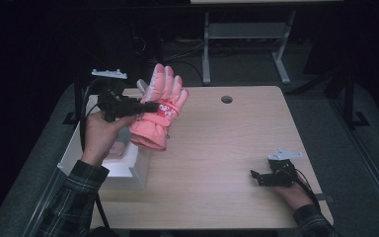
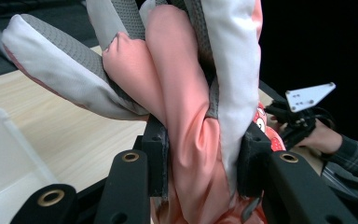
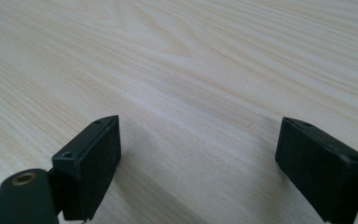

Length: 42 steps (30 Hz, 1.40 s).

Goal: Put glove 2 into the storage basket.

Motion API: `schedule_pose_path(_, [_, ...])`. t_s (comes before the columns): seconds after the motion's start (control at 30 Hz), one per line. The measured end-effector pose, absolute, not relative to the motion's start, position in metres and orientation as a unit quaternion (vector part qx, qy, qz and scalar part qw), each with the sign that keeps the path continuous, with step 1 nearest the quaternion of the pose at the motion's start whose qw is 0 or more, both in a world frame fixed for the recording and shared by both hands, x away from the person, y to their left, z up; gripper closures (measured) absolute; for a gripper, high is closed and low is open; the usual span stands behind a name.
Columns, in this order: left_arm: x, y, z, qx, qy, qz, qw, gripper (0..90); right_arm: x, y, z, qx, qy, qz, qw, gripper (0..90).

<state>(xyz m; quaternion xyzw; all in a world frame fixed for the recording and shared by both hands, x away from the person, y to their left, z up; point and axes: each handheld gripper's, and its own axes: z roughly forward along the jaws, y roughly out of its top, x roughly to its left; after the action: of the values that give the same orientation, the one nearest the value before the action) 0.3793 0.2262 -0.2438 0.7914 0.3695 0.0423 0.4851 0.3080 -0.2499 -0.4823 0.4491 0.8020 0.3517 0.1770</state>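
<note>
Your left gripper (image 1: 150, 106) is clamped on the padded pink-and-white winter glove (image 1: 159, 109): in the left gripper view both black pads (image 2: 156, 156) press into the pink fabric (image 2: 191, 140) from either side, and the fabric bunches between them. In the high view you hold that glove lifted off the light wooden table (image 1: 227, 148), above its left edge, fingers pointing up and away from you, cuff hanging down toward the tabletop. A small red-and-white printed patch (image 1: 165, 109) sits on the glove just beside the jaws. The glove's grey mesh and white finger panels (image 2: 56, 70) fan out above the pads in the left gripper view. Directly under your left hand (image 1: 98, 136) sits the white open-topped box (image 1: 131, 170), at the table's left edge; the cuff hangs near the box's right wall, and I can't tell whether they touch. Your right gripper (image 1: 256, 176) rests low at the table's right front, well apart from the glove, jaws pointing left. In the right gripper view its jaws stand wide apart with only bare wood grain (image 3: 191, 70) between them, gripping nothing. A round cable hole (image 1: 226, 99) is in the tabletop near the far edge.
</note>
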Motion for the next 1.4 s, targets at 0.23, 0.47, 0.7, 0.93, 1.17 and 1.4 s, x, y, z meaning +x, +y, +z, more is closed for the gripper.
schedule_pose_path(0.23, [0.378, 0.260, -0.243, 0.777, 0.397, 0.055, 0.486, 62.7, 0.308, -0.250, -0.482, 0.449, 0.802, 0.352, 0.178, 13.6])
schedule_pose_path(0.47, [0.377, 0.291, -0.246, 0.766, 0.422, 0.064, 0.481, 62.6, 0.308, -0.250, -0.482, 0.448, 0.802, 0.351, 0.180, 13.6])
schedule_pose_path(0.7, [0.374, 0.317, -0.250, 0.760, 0.440, 0.076, 0.472, 62.6, 0.308, -0.250, -0.482, 0.450, 0.801, 0.351, 0.180, 13.5])
schedule_pose_path(0.93, [0.375, 0.340, -0.265, 0.751, 0.467, 0.069, 0.461, 62.6, 0.308, -0.250, -0.482, 0.453, 0.799, 0.350, 0.181, 13.5])
schedule_pose_path(1.17, [0.385, 0.344, -0.294, 0.750, 0.486, 0.053, 0.445, 62.4, 0.308, -0.250, -0.482, 0.453, 0.800, 0.350, 0.181, 13.5])
schedule_pose_path(1.4, [0.398, 0.346, -0.315, 0.747, 0.504, 0.045, 0.431, 62.3, 0.308, -0.250, -0.482, 0.453, 0.799, 0.350, 0.181, 13.5])
